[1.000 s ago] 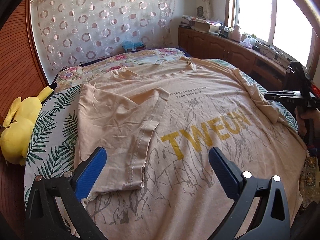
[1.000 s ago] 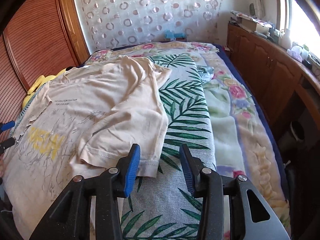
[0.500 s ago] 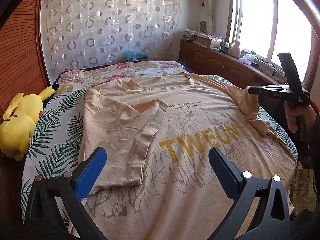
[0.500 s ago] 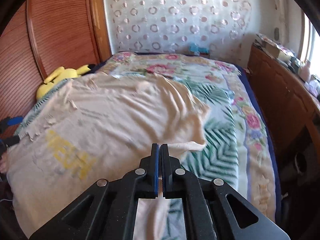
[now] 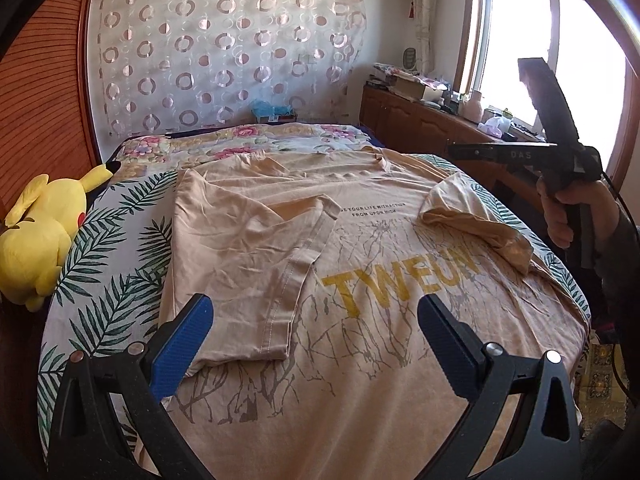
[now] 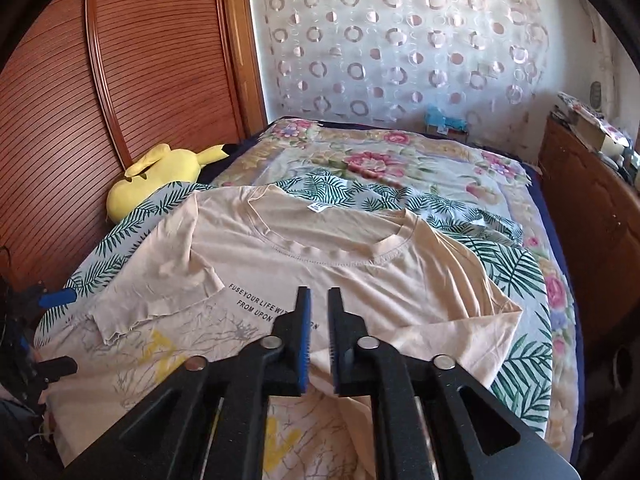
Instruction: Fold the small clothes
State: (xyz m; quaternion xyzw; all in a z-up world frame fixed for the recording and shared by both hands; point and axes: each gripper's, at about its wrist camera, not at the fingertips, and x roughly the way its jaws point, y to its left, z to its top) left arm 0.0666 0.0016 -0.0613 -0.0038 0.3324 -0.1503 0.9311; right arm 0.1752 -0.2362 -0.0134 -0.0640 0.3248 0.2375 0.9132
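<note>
A beige T-shirt point(image 5: 360, 248) with yellow "TWEUN" lettering lies face up on the bed; it also shows in the right wrist view point(image 6: 344, 256). Its left sleeve point(image 5: 248, 248) is folded in over the chest. Its right sleeve point(image 5: 472, 220) lies folded in over the print, loose. My left gripper point(image 5: 312, 328) is wide open and empty above the shirt's hem. My right gripper point(image 6: 319, 320) hovers above the shirt with its jaws a narrow gap apart and nothing between them; it shows raised at the right in the left wrist view point(image 5: 460, 148).
A yellow plush toy point(image 5: 40, 232) lies at the bed's left edge by the wooden wardrobe point(image 6: 120, 80). A wooden cabinet point(image 5: 432, 128) with clutter runs along the right under the window. The bed point(image 6: 520, 272) has a leaf-and-flower cover.
My right gripper carried the right sleeve in over the shirt, then opened slightly and let it go, rising above the bed. My left gripper stayed open and lifted a little.
</note>
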